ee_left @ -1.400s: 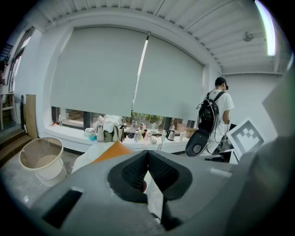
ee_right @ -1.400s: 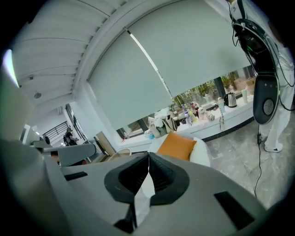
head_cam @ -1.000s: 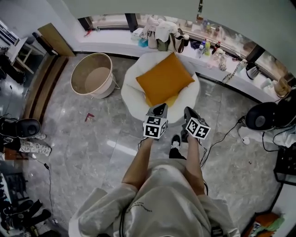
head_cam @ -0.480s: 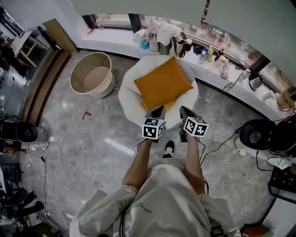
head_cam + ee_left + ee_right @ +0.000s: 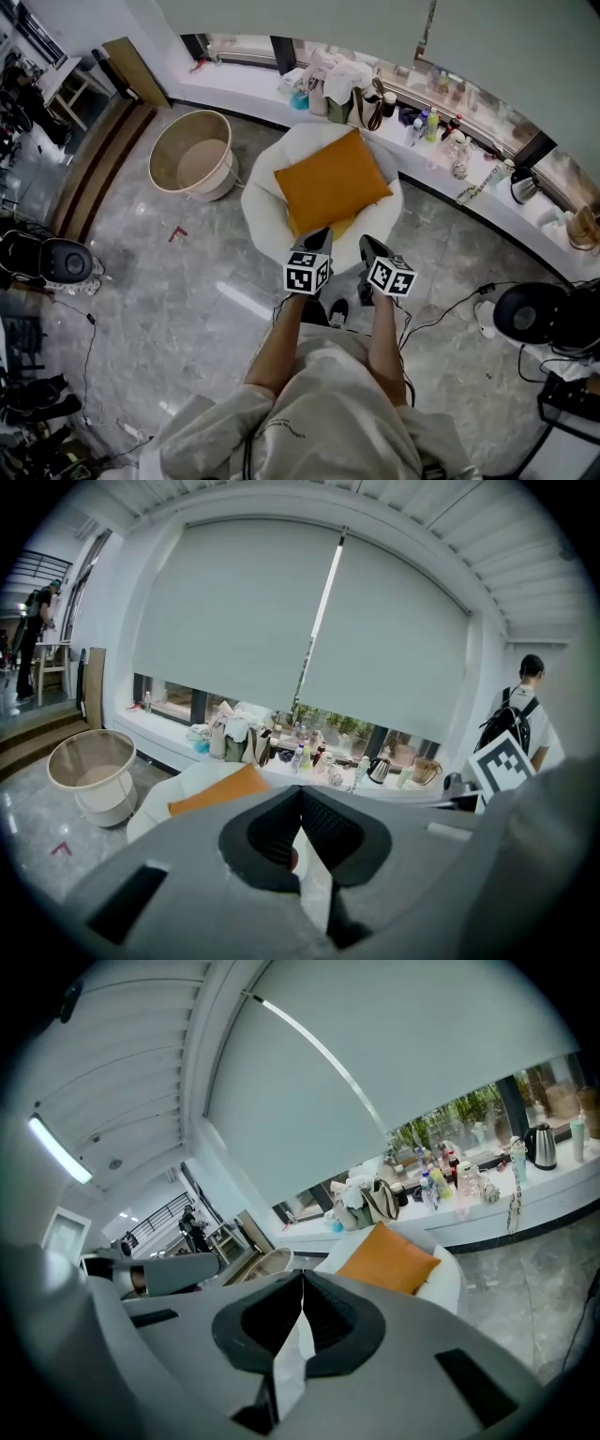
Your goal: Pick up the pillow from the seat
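While pointed toward the seat and tilted a little downward, closed pad against pad on the left gripper [image 5: 321,233], with nothing pinched between. In the left gripper view, tips met at the top, with only a sliver of white showing through the narrow gap lower down. Likewise shut and empty on the right gripper [image 5: 367,246], tips together in the right gripper view. Held side by side, near each other but apart, at the ends of two bare forearms [image 5: 284,336].

Just ahead of both sets of tips: the near edge of a round white seat [image 5: 258,197]. On its cushion, an orange pillow [image 5: 333,183], lying flat and turned cornerwise, one corner toward the grippers, untouched by either. Under that near corner, a strip of lighter yellow.

Left of the seat and close beside it, a round beige tub [image 5: 211,185], upright on the grey marbled floor [image 5: 178,281]. Behind the seat, a long white window ledge [image 5: 246,82] crowded with bags, cloths and bottles, among them a tan handbag [image 5: 367,105]; farther right along it, a kettle [image 5: 523,187]. At the right edge of the head view, a round black appliance [image 5: 521,312] with cables trailing across the floor. Between the forearms, a black-and-white shoe [image 5: 337,312].
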`<state>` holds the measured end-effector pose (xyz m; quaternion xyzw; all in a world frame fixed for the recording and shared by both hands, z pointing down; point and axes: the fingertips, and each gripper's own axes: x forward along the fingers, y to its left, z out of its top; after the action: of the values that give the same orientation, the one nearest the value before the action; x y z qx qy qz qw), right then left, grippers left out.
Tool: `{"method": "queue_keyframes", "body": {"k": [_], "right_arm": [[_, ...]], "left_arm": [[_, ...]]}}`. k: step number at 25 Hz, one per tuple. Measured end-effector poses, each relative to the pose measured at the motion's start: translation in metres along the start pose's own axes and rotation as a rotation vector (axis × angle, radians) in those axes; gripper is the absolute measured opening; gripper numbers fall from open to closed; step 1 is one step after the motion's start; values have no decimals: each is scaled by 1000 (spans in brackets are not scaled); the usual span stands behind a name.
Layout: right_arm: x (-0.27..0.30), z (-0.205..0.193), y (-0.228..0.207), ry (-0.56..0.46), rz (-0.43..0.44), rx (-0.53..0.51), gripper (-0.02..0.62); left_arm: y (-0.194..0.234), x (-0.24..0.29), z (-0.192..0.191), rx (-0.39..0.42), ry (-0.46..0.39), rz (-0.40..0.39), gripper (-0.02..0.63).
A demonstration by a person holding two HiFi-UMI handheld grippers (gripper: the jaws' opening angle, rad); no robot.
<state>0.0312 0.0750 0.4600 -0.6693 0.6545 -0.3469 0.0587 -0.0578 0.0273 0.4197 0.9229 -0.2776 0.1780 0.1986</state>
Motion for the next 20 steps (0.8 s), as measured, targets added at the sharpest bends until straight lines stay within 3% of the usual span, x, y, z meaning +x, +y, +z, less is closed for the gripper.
{"method": "queue_keyframes", "body": {"k": [20], "right_arm": [[1, -45, -68, 39, -108, 188, 8]], "left_arm": [[-18, 50, -54, 20, 176, -27, 9]]}}
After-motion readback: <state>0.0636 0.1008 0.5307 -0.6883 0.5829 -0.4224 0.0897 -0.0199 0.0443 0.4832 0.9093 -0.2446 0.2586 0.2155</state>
